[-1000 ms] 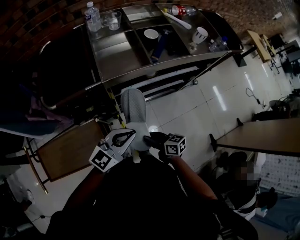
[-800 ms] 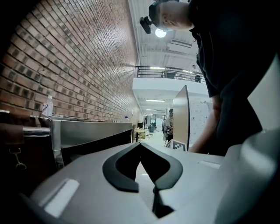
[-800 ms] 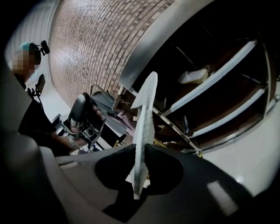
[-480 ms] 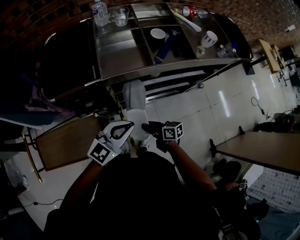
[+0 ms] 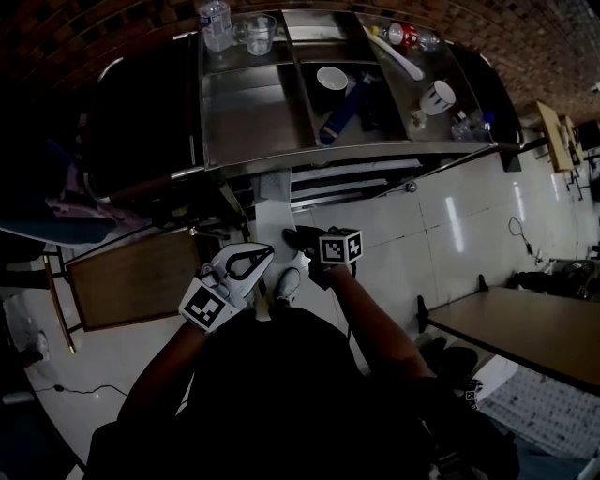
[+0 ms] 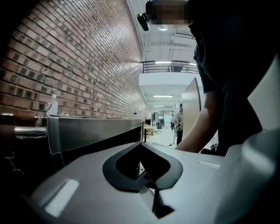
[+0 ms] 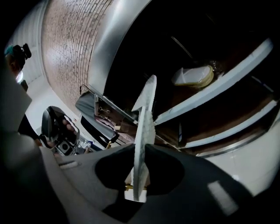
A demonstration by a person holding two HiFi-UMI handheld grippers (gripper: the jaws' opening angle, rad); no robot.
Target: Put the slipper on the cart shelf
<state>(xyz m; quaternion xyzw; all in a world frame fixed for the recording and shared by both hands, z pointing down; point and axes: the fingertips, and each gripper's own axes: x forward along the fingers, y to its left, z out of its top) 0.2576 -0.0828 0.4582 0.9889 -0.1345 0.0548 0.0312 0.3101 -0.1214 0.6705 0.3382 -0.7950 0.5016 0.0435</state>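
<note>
A pale grey slipper (image 5: 273,190) points toward the steel cart (image 5: 251,111), its far end under the cart's top edge. My right gripper (image 5: 294,240) is shut on the slipper's near end. In the right gripper view the slipper (image 7: 145,114) stands edge-on, pinched between the jaws (image 7: 141,154), in front of the cart's dark lower shelves with pale rails (image 7: 218,81). A whitish object (image 7: 192,76) lies on a shelf inside. My left gripper (image 5: 264,252) hangs just left of the slipper, shut with nothing in it (image 6: 148,174).
The cart's top trays hold a water bottle (image 5: 215,15), a clear jug (image 5: 258,33), a bowl (image 5: 331,77), a mug (image 5: 437,97) and a blue item (image 5: 341,109). A wooden panel (image 5: 131,277) stands at left, a table (image 5: 525,328) at right. A brick wall (image 6: 78,65) runs behind the cart.
The slipper has gone forward toward the cart, so less of it shows below the top edge. Both grippers have moved forward with it.
</note>
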